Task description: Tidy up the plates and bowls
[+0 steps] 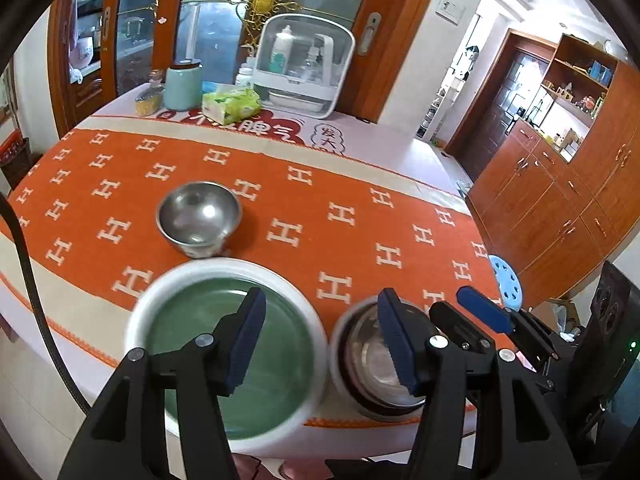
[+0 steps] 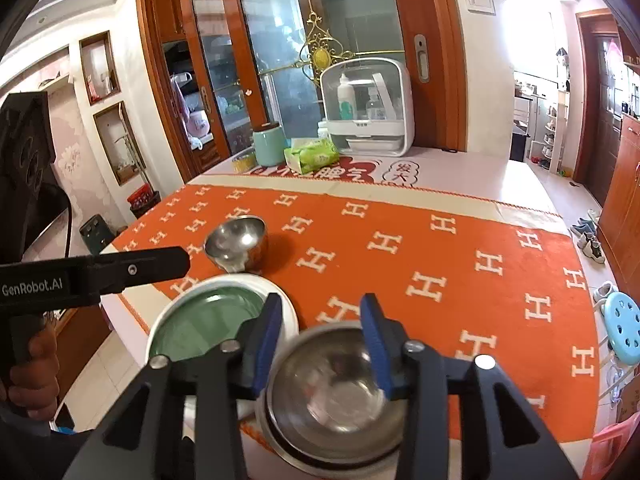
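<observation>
**Claws poised over crockery at the near edge of the surface**

Both claws are seen spread wide and holding nothing. Beneath the left claw (image 1: pixel 320 336) lies a green plate with a white rim (image 1: pixel 224 360), and just to that claw's right a steel bowl (image 1: pixel 372 364) is nested in a white dish, the two touching or nearly touching the plate. The right claw (image 2: pixel 320 344) hangs directly over that same bowl (image 2: pixel 332 392). A second steel bowl (image 1: pixel 199 216) stands beyond the plate, further out on the orange cloth (image 1: pixel 360 216).

Counted: one plate, two steel bowls, and one white dish under the nearer bowl, though its shape is largely hidden.

Trouble is judged likeliest at the near edge of the surface, where plate and nested bowl sit close to the drop; a nudge could send either to the floor. Smooth steel may also slip between the pads if gripped by the rim, and both claws, working close together, could collide.
</observation>
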A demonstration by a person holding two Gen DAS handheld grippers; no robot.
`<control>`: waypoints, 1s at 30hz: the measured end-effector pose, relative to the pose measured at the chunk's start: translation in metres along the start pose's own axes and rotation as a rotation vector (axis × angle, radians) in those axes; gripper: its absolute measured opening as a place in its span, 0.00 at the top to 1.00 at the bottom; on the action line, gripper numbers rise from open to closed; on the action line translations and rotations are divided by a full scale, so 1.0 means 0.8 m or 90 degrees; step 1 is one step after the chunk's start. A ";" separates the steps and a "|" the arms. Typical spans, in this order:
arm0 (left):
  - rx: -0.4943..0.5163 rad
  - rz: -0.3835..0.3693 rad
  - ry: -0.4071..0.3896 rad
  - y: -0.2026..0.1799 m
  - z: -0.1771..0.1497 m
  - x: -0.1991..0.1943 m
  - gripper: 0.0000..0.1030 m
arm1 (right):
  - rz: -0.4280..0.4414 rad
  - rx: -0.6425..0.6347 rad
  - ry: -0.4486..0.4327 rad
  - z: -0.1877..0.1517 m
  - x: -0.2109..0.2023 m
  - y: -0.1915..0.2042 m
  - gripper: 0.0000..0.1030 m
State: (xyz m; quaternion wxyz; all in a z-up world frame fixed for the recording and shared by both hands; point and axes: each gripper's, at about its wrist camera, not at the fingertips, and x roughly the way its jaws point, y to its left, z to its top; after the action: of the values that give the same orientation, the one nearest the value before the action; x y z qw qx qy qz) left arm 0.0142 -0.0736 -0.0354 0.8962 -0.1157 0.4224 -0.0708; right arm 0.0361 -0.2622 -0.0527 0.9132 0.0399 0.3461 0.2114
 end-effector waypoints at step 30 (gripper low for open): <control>0.079 0.030 0.081 0.204 0.087 0.051 0.25 | -0.057 0.181 0.015 0.005 0.141 0.134 0.47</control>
State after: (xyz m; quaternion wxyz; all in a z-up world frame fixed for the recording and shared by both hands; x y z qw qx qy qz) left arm 0.0986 0.0845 -0.0661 0.8745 -0.0452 0.4757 -0.0826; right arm 0.0757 -0.1181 -0.0958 0.9028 0.1510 0.3844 0.1200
